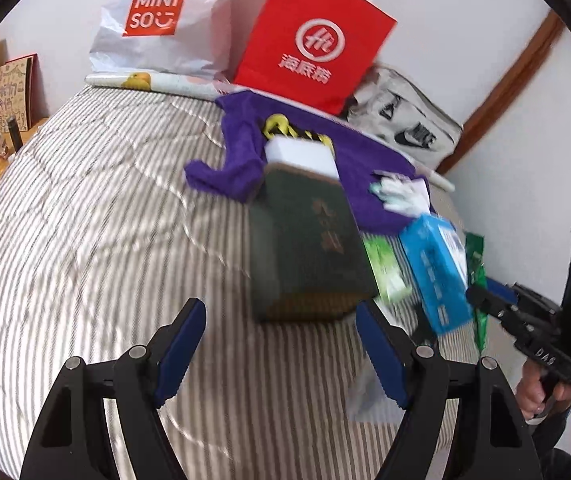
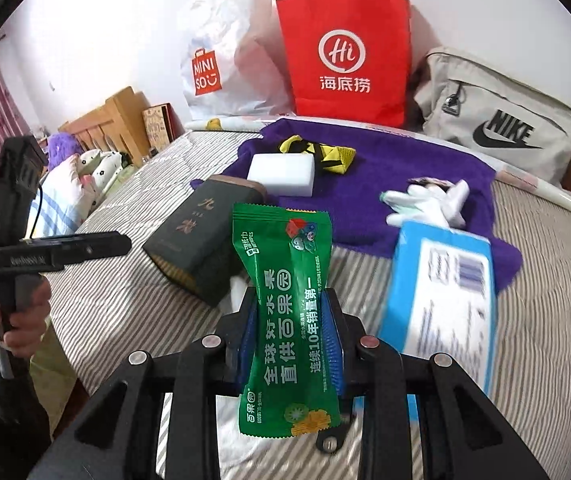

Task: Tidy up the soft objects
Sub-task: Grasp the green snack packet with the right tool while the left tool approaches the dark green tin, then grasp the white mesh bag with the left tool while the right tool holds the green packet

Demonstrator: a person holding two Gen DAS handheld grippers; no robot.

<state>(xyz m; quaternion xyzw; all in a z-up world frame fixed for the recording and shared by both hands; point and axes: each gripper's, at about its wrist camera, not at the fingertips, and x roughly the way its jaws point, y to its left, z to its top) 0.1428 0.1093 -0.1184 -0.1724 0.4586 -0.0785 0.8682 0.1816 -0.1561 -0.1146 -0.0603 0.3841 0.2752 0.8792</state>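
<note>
My right gripper (image 2: pixel 291 320) is shut on a green wet-wipe packet (image 2: pixel 289 304), held upright above the striped bed (image 2: pixel 105 300). In the left wrist view that packet (image 1: pixel 478 264) shows edge-on at the right gripper (image 1: pixel 481 300). My left gripper (image 1: pixel 281 344) is open with nothing between its fingers, just short of a dark green box (image 1: pixel 309 248). Past the box (image 2: pixel 201 236) a white foam block (image 2: pixel 281 176), a yellow-and-black cloth (image 2: pixel 317 156) and white gloves (image 2: pixel 429 200) lie on a purple towel (image 2: pixel 405 160). A blue tissue pack (image 2: pixel 441 300) lies to the right.
A red paper bag (image 2: pixel 349 52), a white Miniso bag (image 2: pixel 225 60) and a grey Nike bag (image 2: pixel 497 120) stand against the far wall. Pillows and plush toys (image 2: pixel 85 176) sit at the headboard. A light green packet (image 1: pixel 387 268) lies beside the box.
</note>
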